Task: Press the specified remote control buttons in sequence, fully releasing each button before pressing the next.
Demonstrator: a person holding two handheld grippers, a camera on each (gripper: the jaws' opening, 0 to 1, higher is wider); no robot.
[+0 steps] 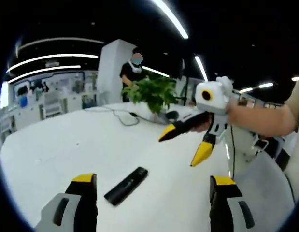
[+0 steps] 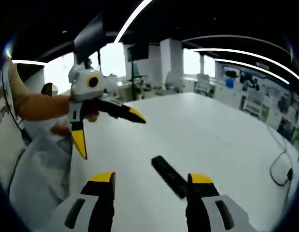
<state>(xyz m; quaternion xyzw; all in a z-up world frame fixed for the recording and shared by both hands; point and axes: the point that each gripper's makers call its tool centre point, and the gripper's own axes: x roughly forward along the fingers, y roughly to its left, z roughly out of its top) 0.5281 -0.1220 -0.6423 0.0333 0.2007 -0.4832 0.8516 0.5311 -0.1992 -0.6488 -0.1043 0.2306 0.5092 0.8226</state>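
so counting it up: one remote control (image 1: pixel 126 185), two grippers, one white table (image 1: pixel 67 140), one potted plant (image 1: pixel 151 93) and one cable (image 1: pixel 121 116) snaking across the far part of the table. no boxes, trays or bins anywhere that i can make out, so nothing sitting inside anything.

the remote is a slim black bar lying flat on the table. in the left gripper view it sits between the left gripper (image 1: pixel 154 186) jaws, closer to the left-hand one and a bit ahead of its yellow tip, not touching either. those jaws are spread wide with nothing in them.

in the right gripper view the remote (image 2: pixel 169 176) runs diagonally and its near end goes right up to the right-hand jaw of the right gripper (image 2: pixel 152 179); can't tell if it actually touches. jaws here are spread wide too, empty.

each gripper also pops up in the other's view, held up above the table in a hand: the right gripper (image 1: pixel 183 145) with jaws splayed, and the left gripper (image 2: pixel 108 133) the same. a person stands behind the plant in the left gripper view.
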